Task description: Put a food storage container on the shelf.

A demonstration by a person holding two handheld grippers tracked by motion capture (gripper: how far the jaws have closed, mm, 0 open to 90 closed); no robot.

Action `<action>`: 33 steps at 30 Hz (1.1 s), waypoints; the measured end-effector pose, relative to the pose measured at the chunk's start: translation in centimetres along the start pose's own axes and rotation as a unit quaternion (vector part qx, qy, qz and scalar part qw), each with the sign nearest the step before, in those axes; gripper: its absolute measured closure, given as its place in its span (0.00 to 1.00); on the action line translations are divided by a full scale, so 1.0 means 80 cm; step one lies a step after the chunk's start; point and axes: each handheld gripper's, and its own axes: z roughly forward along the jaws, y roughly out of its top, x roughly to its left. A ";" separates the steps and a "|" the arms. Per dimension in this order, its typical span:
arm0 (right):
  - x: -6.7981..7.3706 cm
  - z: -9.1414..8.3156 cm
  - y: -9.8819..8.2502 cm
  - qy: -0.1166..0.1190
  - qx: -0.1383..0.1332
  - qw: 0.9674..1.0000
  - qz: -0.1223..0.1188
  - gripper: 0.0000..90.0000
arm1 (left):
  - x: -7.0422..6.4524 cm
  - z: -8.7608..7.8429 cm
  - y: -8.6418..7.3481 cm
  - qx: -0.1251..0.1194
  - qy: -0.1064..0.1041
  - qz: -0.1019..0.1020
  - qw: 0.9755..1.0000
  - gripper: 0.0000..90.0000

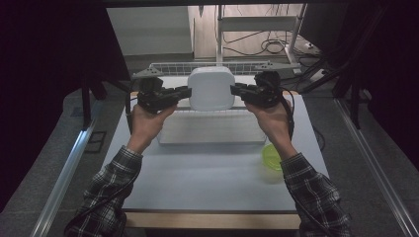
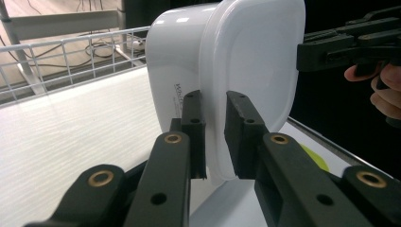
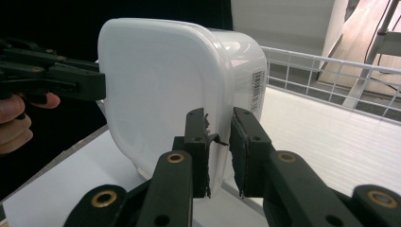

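A white plastic container [image 1: 211,88] with its lid on is held up above the far half of the table [image 1: 207,173], over a pale ribbed board [image 1: 210,129]; each tool is clamped on the lid's thin rim from an opposite side — the left tool [image 1: 184,92] at its left edge, the right tool [image 1: 236,90] at its right — which likely keeps the smooth, glossy, round-cornered tub from twisting; a barcode label sits on its wall; a translucent green lid [image 1: 272,157] lies near the table's right edge; a white wire rack [image 1: 197,67] lines the far side.
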 end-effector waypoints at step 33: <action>-0.019 0.041 0.013 -0.026 0.022 0.999 0.009 0.67 | 0.025 0.043 0.013 0.014 0.022 -0.019 0.999 0.66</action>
